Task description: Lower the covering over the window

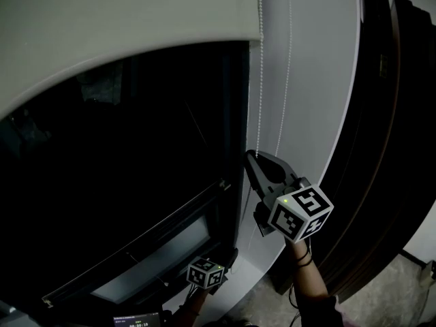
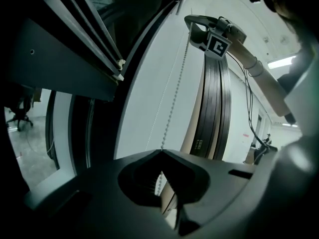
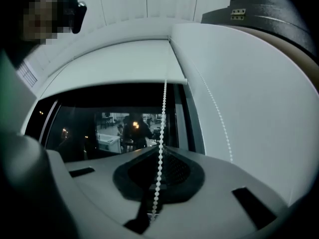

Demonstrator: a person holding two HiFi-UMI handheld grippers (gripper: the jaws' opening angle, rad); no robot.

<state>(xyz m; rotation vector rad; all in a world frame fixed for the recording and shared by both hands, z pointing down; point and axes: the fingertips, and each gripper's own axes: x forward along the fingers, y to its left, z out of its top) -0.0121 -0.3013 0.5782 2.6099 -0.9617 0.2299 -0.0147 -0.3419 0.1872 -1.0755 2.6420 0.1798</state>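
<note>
Head view: the blind [image 1: 129,19] covers only the top of the dark window [image 1: 122,169]. The right gripper [image 1: 249,155] is raised at the bead chain [image 1: 259,80], which hangs beside the frame.

Left gripper view: the left gripper [image 2: 162,151] is closed on that chain, lower down.

Right gripper view: the jaws are closed on the chain, which runs up to the blind's right end.

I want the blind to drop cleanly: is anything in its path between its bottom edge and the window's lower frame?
Nothing visible does. Below the blind the dark pane is bare down to the lower frame. The right gripper is shut on the bead chain beside it.
</note>
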